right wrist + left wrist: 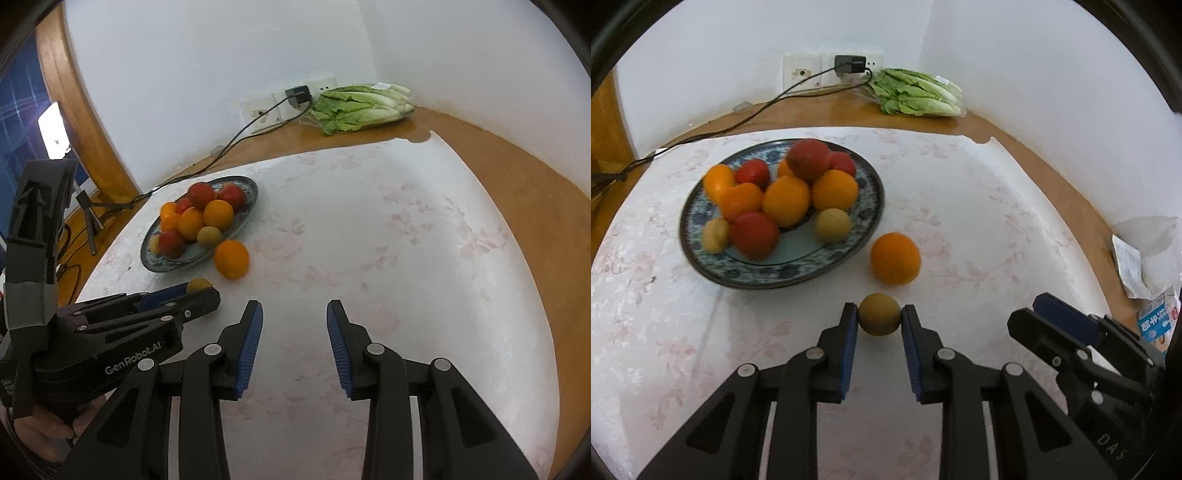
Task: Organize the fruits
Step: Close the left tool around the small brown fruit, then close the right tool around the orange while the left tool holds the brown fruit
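Both my wrist cameras sit low and close, looking down across the white floral tablecloth point(960, 206) toward the wall. My right view sits just right of the left; both share the blue-patterned plate point(864, 221) point(247, 210).

Small brown-green fruit point(879, 314) lies near loose orange point(895, 258) beside fruit-piled plate point(827, 266)

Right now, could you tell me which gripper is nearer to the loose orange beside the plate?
Left. The left gripper, shut on a small brown fruit, sits just short of the orange; the right gripper is open, farther back to its right.

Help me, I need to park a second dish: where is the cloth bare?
Bare: the cloth right of the loose orange, toward the lettuce. Crowded: the plate, and before it where the left gripper grips a small fruit.
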`<state>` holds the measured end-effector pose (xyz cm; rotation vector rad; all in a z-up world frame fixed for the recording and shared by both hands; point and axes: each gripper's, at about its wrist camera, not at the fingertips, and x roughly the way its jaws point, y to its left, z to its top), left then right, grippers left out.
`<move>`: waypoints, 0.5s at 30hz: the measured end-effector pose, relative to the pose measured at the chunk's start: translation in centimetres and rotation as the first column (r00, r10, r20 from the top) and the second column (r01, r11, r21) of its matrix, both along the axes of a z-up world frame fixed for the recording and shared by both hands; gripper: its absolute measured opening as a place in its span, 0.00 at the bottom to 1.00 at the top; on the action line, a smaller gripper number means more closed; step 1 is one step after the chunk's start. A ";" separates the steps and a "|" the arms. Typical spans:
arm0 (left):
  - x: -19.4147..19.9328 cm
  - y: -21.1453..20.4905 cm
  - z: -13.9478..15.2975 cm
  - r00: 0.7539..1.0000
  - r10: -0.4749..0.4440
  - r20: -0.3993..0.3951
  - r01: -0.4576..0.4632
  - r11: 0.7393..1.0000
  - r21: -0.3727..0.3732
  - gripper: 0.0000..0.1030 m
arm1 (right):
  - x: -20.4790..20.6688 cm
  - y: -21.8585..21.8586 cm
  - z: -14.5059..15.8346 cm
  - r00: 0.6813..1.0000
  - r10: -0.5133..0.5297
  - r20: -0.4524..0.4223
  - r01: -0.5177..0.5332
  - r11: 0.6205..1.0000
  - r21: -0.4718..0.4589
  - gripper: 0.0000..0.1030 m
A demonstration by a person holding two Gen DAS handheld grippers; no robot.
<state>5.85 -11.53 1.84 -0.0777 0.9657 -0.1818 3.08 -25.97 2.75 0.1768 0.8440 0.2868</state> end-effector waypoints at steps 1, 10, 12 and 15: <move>-0.2 0.2 0.1 1.000 0.000 0.005 -0.001 1.000 0.007 0.24 | 0.0 0.2 0.1 1.000 0.006 0.001 -0.006 1.000 -0.003 0.36; -1.2 2.9 1.1 0.999 0.039 0.021 -0.040 0.999 0.014 0.24 | 0.8 2.4 0.5 0.998 0.061 -0.024 -0.061 0.998 -0.009 0.46; -1.4 3.7 1.4 0.998 0.054 0.027 -0.055 0.998 0.013 0.24 | 1.1 3.2 0.6 0.996 0.081 -0.027 -0.081 0.996 -0.021 0.47; -1.5 5.0 1.8 0.996 0.079 0.031 -0.079 0.997 -0.003 0.24 | 1.8 4.2 0.4 0.994 0.098 -0.040 -0.099 0.994 -0.041 0.47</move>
